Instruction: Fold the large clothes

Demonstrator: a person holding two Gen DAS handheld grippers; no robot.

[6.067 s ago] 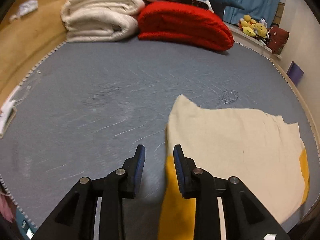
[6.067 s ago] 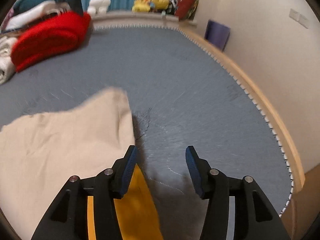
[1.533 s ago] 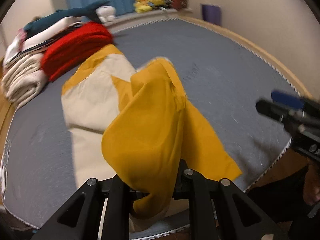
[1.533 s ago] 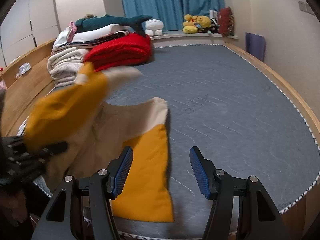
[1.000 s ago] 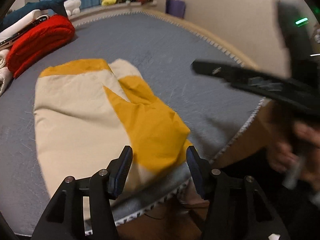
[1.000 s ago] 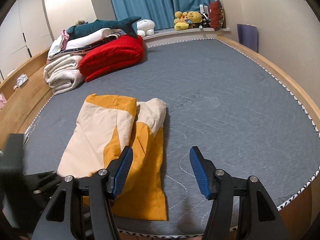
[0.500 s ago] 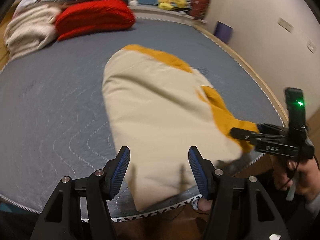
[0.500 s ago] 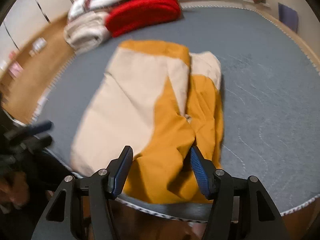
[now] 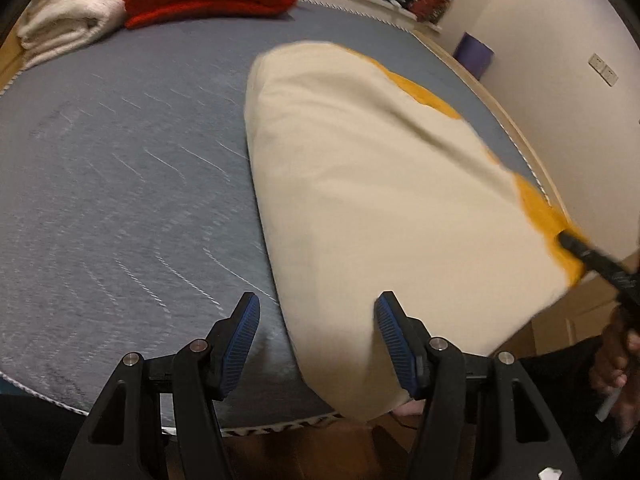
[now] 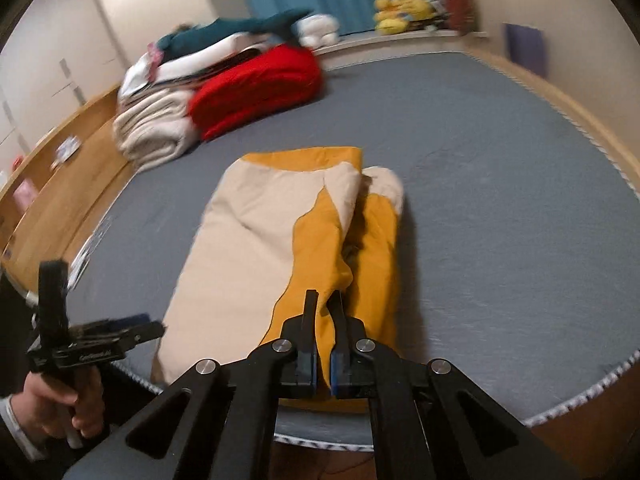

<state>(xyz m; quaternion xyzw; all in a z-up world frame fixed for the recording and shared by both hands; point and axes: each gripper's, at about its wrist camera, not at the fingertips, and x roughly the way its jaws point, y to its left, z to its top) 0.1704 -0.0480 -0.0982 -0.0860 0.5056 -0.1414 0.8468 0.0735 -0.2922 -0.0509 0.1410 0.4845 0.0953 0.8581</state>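
A large cream and mustard-yellow garment (image 9: 380, 200) lies partly folded on the grey mattress (image 9: 120, 160), its near edge over the mattress's front edge. It also shows in the right wrist view (image 10: 280, 236). My right gripper (image 10: 325, 308) is shut on the garment's yellow near edge and appears at the right of the left wrist view (image 9: 592, 256). My left gripper (image 9: 316, 320) is open and empty, its jaws wide at the garment's near left corner. It shows at the lower left of the right wrist view (image 10: 120, 334).
Folded cream blankets (image 10: 152, 128) and a red blanket (image 10: 256, 84) are stacked at the mattress's far left. Plush toys (image 10: 404, 10) sit on a ledge by the blue curtain. A wooden bed frame (image 10: 60, 184) runs along the left. A wall stands at the right.
My right gripper has closed on the garment's yellow near edge. My left gripper, which let go of the yellow cloth about a second ago, has shifted left and stays open.
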